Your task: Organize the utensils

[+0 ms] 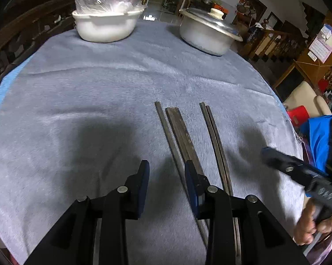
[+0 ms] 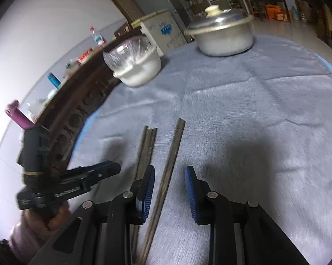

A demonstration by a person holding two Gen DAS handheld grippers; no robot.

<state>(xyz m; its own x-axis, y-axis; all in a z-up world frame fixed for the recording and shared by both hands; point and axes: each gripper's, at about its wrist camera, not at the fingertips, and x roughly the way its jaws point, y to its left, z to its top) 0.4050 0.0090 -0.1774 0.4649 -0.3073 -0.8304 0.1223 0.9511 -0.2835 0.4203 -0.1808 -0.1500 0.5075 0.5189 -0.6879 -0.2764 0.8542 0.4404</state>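
Lying flat on the gray cloth (image 1: pixel 99 84) over the counter, the chopsticks (image 1: pixel 181 137) sit in neat rows, likely sorted into pairs. Left of them, the left hand-held gripper (image 1: pixel 167 184) is released, holding nothing. Over their right pair, the right hand-held gripper (image 2: pixel 170 190) hangs released too. No writing can be read.

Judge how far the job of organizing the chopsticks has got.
Done: the chopsticks already lie roughly side by side on the grey cloth. In hand: nothing; the left claw and the right claw are open above them, gripping none. Left: gather them into one bundle.
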